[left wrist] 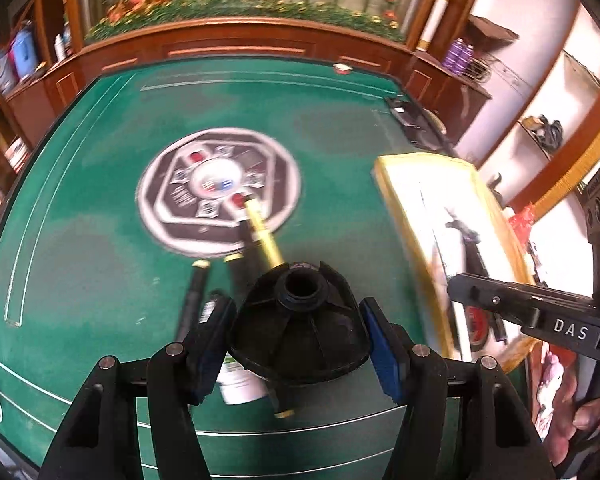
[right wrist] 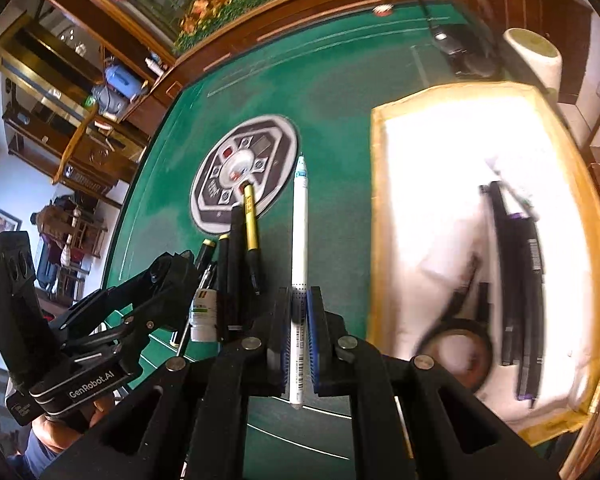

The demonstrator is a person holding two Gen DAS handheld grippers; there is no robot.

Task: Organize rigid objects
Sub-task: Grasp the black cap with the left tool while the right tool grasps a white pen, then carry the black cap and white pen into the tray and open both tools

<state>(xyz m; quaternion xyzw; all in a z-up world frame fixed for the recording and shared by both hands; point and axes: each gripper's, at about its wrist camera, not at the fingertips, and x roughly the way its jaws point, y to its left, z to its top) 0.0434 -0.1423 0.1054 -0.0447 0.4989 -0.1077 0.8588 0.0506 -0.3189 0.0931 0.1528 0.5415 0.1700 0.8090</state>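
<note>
My left gripper (left wrist: 298,320) is shut on a black ribbed funnel-shaped part (left wrist: 292,344) and holds it, neck forward, above the green table (left wrist: 80,240). Under it lie several black and gold pens (left wrist: 260,224) and a small white bottle (left wrist: 238,384). My right gripper (right wrist: 299,300) is shut on a long white pen (right wrist: 300,220) that points away from me over the felt. To the right stands a yellow-rimmed tray (right wrist: 374,200) with a white lining; black pens (right wrist: 524,280) and a tape roll (right wrist: 460,344) lie in it. The left gripper (right wrist: 176,268) shows at the right wrist view's lower left.
A round printed emblem (left wrist: 220,188) marks the table's middle. A black device (left wrist: 412,120) lies at the far right edge, and a white roll (right wrist: 534,56) stands behind the tray. Wooden cabinets and shelves surround the table.
</note>
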